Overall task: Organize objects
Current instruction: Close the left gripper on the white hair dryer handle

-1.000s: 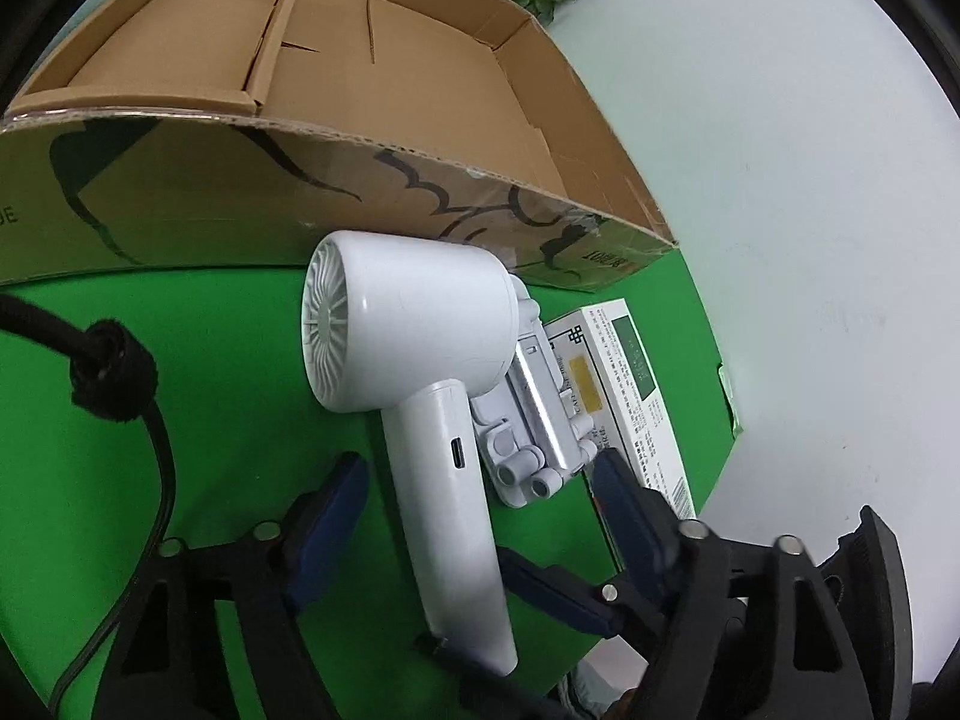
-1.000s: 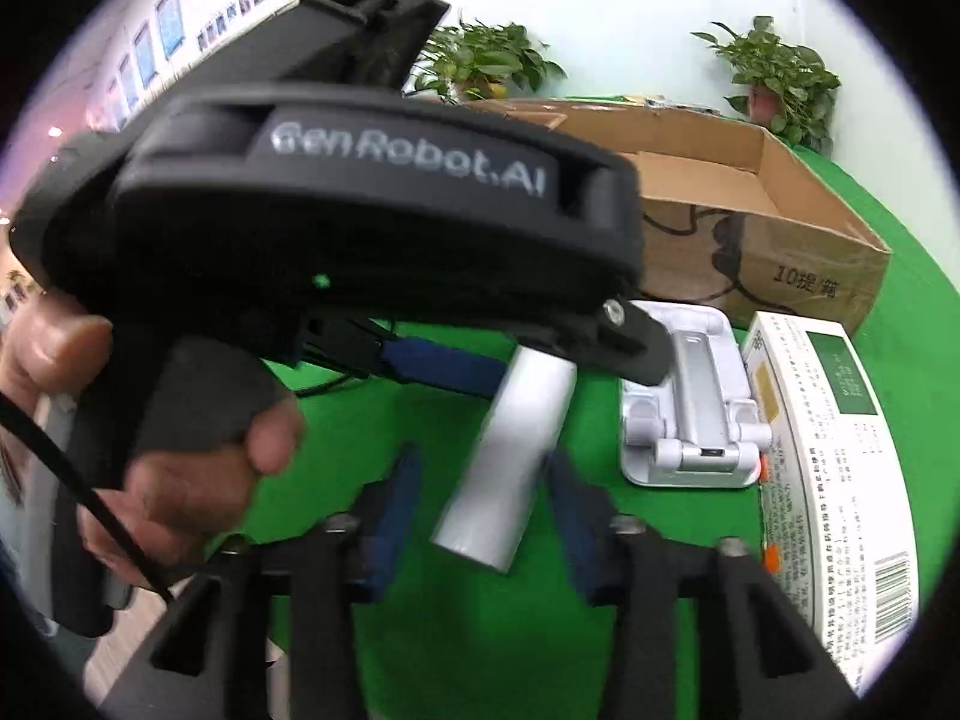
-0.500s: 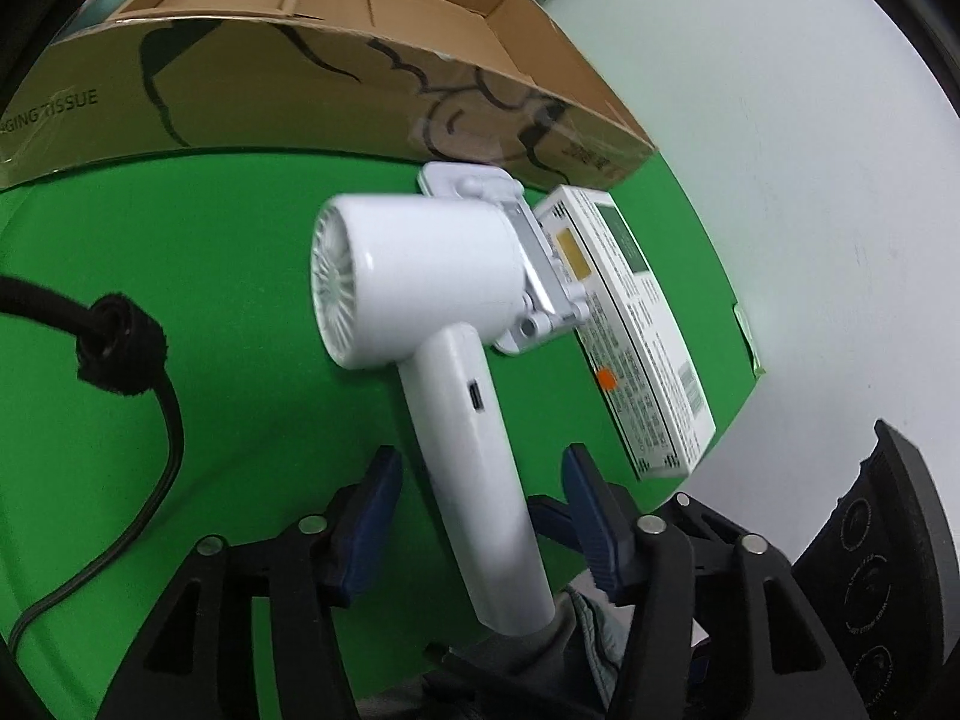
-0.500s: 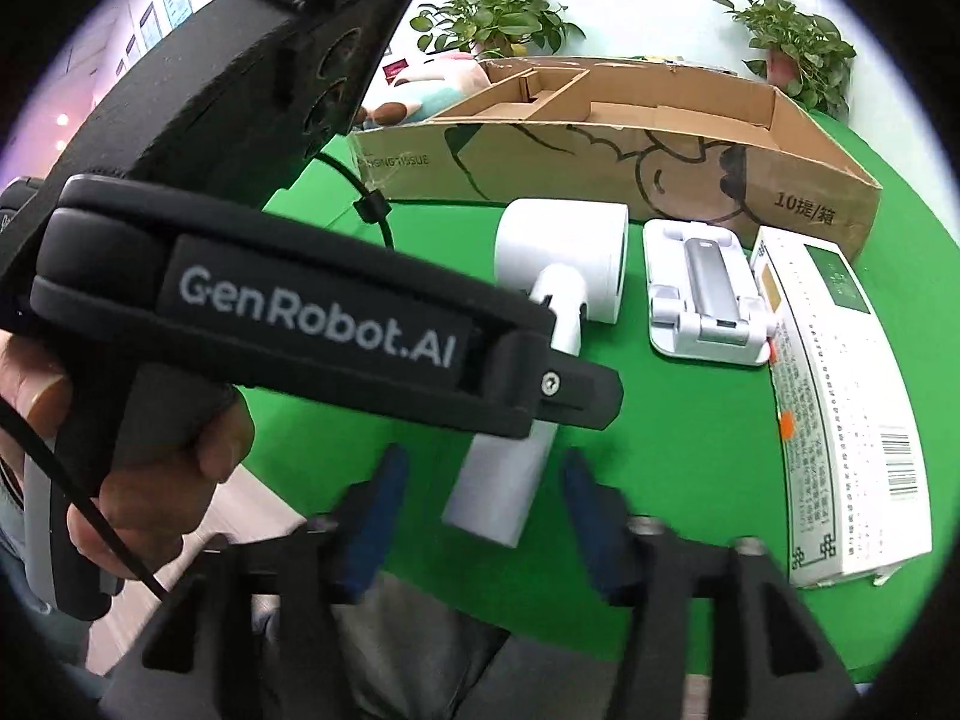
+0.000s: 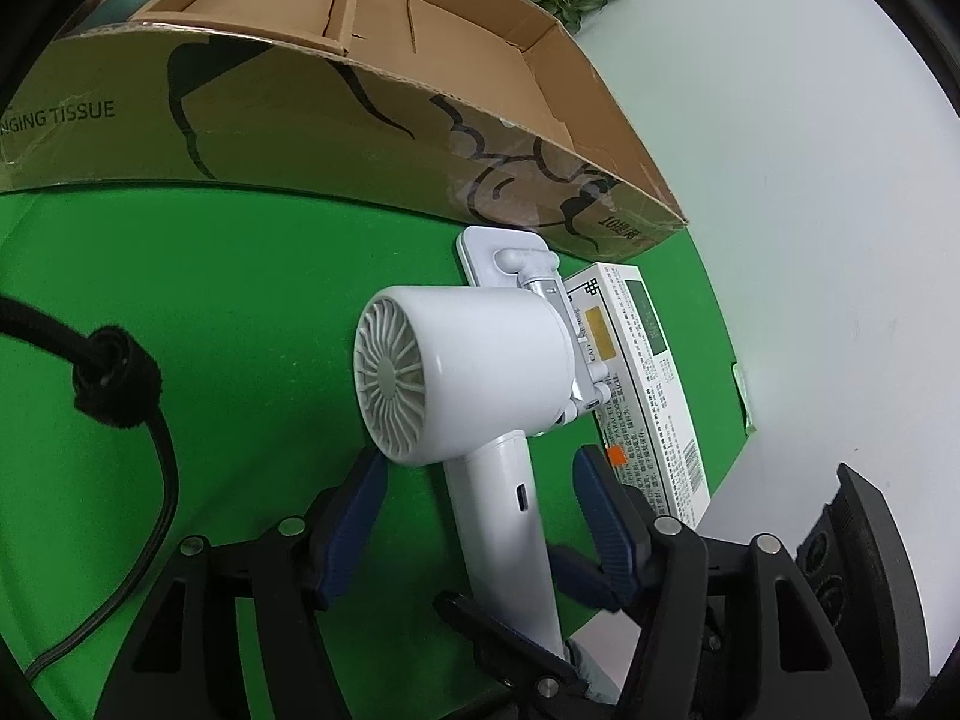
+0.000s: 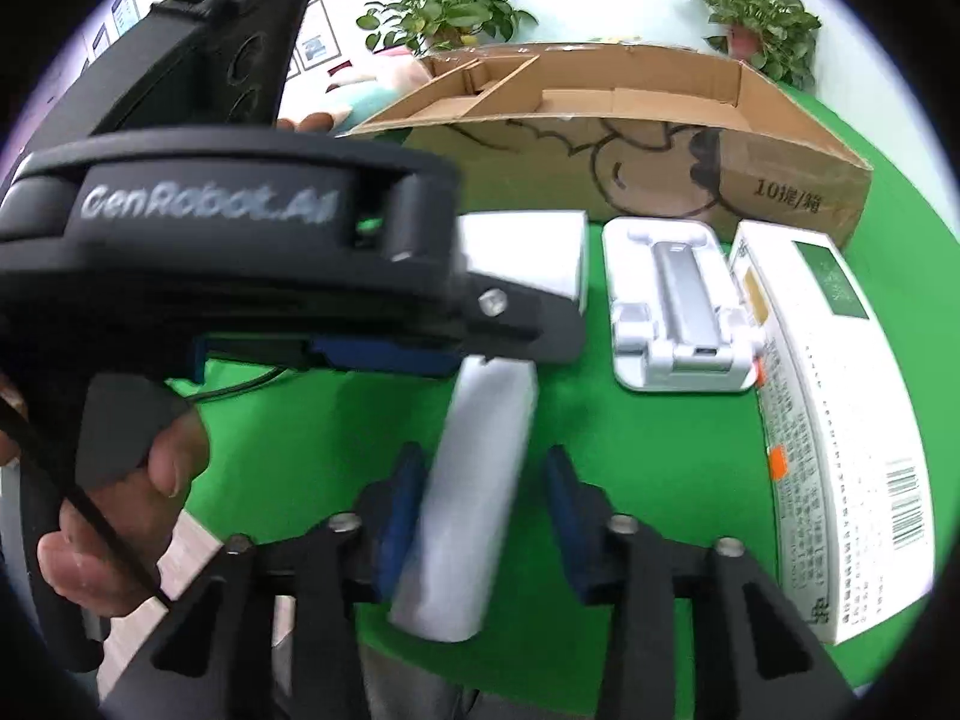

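Left wrist shows the hair dryer (image 5: 462,384) fan grille, handle between both open claws.

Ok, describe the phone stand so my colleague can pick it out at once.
Start at the long open cardboard box at the back of the green table. Just in front of it lie three white things in a row. The phone stand is the middle one, flat with a silver bar down its centre, between the hair dryer and the printed carton.

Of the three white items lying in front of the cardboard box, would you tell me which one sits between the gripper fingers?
The hair dryer: its handle runs between both grippers' open fingers, while the phone stand and printed carton lie further right.
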The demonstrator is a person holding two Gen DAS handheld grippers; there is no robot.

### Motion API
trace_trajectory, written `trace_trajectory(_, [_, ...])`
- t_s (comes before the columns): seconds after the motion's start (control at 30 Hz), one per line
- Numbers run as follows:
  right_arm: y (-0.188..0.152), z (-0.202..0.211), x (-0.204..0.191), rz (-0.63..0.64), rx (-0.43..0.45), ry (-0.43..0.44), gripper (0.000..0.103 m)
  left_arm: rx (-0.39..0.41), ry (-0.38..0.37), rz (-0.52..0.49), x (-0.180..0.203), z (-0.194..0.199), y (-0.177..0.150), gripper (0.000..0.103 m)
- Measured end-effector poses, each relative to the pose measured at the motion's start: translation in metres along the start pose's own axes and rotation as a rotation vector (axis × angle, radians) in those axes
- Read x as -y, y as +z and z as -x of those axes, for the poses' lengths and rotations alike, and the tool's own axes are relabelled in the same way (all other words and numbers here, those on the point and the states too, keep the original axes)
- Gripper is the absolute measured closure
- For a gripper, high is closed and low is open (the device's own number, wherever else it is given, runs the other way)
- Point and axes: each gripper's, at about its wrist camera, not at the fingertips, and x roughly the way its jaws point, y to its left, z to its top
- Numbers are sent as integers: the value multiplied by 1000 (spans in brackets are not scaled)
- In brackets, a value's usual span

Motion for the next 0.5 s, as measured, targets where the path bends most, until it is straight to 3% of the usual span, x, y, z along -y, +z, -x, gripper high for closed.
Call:
trace_trajectory(0.13, [-1, 1, -2, -6, -4, -15, 71, 2, 38, -18, -3, 1, 0, 54])
trace_trajectory(0.37, [-2, 2, -10, 6, 4, -52, 72, 16, 27, 16, -4, -5, 3, 58])
trace_trajectory(0.4, [-4, 2, -10, 6, 6, -54, 72, 10, 10, 28, -6, -4, 3, 62])
trace_trajectory(0.43, [-4, 2, -11, 8, 7, -59, 73, 3, -28, 35, -6, -4, 1, 74])
trace_trajectory(0.5, [-5, 4, -12, 4, 14, -62, 75, 19, 9, 16, -5, 6, -6, 74])
